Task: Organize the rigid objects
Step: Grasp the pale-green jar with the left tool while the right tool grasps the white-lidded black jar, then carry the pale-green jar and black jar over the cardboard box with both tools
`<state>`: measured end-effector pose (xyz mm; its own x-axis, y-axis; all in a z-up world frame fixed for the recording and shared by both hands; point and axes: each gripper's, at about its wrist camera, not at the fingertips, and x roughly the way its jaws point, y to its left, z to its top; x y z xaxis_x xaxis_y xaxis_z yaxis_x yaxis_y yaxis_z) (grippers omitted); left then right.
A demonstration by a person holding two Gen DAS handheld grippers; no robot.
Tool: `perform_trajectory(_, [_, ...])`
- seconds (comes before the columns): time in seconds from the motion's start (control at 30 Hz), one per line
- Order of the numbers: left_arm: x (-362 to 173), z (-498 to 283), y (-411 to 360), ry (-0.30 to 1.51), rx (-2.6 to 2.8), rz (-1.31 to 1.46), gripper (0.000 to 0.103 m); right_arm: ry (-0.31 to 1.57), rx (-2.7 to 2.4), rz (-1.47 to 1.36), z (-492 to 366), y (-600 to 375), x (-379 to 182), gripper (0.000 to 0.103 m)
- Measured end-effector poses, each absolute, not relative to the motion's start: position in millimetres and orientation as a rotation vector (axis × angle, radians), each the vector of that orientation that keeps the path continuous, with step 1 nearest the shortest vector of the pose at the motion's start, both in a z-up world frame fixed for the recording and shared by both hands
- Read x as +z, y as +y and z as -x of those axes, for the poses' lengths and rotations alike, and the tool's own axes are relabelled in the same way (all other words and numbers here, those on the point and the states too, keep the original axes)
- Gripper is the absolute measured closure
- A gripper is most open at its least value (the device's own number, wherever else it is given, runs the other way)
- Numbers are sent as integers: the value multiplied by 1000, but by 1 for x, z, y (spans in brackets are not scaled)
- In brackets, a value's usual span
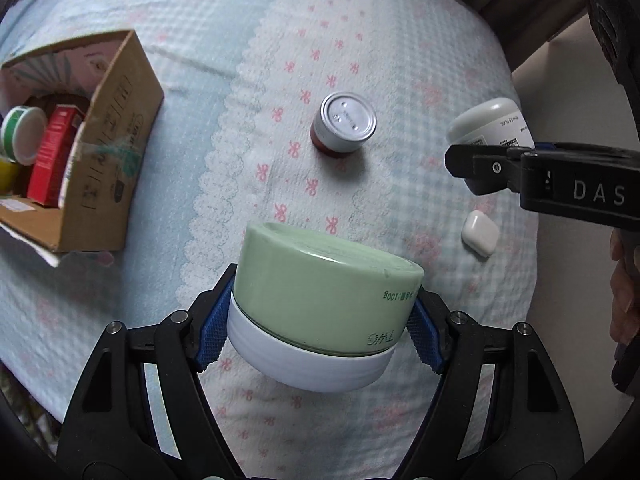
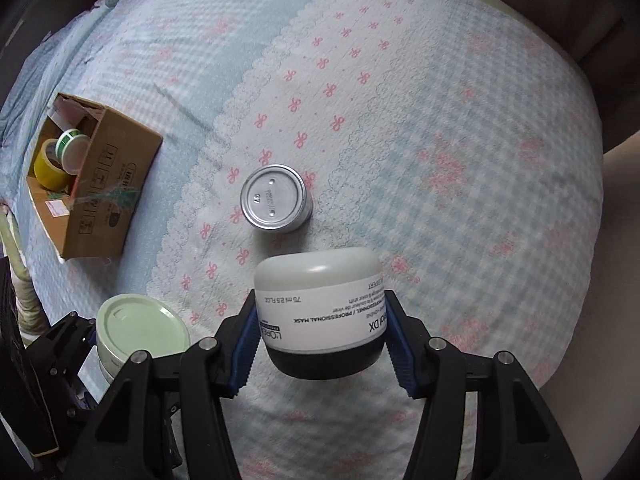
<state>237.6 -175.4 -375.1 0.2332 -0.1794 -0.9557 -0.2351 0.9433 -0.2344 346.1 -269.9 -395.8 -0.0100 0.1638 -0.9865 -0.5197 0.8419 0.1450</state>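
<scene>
Two gripped jars: green-and-white jar (image 1: 320, 304); white-and-black jar (image 2: 322, 312)

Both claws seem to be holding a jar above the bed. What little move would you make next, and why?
Probably carry the green jar, clamped in the left claw, toward the open cardboard box. The box lies on the left claw's side and already holds tape rolls, while the right claw grips the white jar farther away.

white jar (image 2: 320, 312): "PROFESSIONAL MASK", "75 ml" | right gripper (image 1: 476, 176): "DAS"
</scene>
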Motion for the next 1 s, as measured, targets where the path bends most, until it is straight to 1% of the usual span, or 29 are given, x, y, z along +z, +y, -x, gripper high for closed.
perform_trajectory(0.23, [-288, -214, -161, 1214, 6, 311, 30, 1380, 524, 243, -315, -285, -312, 50])
perform_trajectory(0.53, [-187, -180, -103, 1121, 11, 322, 30, 1258, 536, 183, -272, -269, -210, 50])
perform_trajectory(0.77, [-149, -167, -39, 1062, 27, 319, 30, 1193, 575, 155, -247, -220, -165, 50])
perform_trajectory(1.0, [-131, -176, 41, 1048, -11, 291, 30, 1177, 565, 102, -231, -156, -150, 50])
